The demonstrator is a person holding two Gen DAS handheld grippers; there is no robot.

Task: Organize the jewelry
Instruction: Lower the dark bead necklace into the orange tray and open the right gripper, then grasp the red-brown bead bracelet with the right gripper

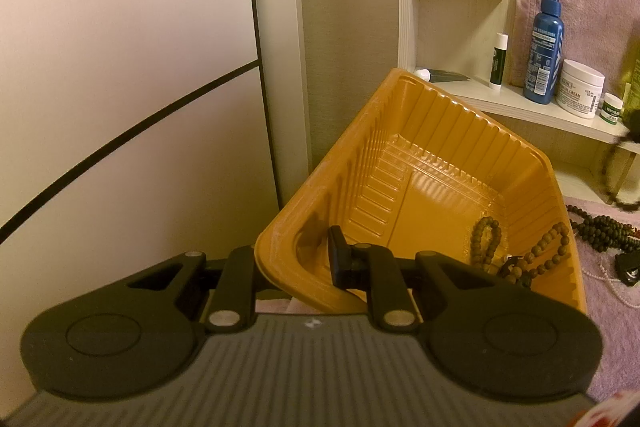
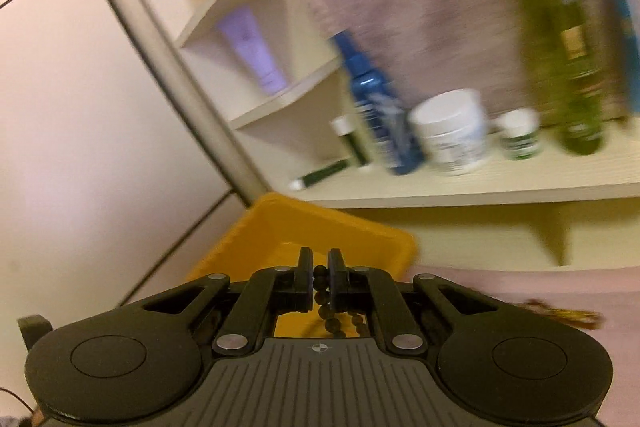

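Left wrist view: left gripper [image 1: 296, 267] clamped on the near rim of the tilted orange tray [image 1: 404, 131]; two brown bead bracelets [image 1: 520, 255] lie in its low corner, more beads [image 1: 600, 231] loose on the pink cloth [image 1: 624, 307]. Right wrist view, blurred: right gripper [image 2: 320, 279] pinches a dark bead strand [image 2: 334, 315], its tail dangling near the tray. Strand likely light, limp, swings; pinch between beads.

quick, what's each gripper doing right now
Left gripper: shut on the rim of the yellow tray.
Right gripper: shut on a dark bead strand.
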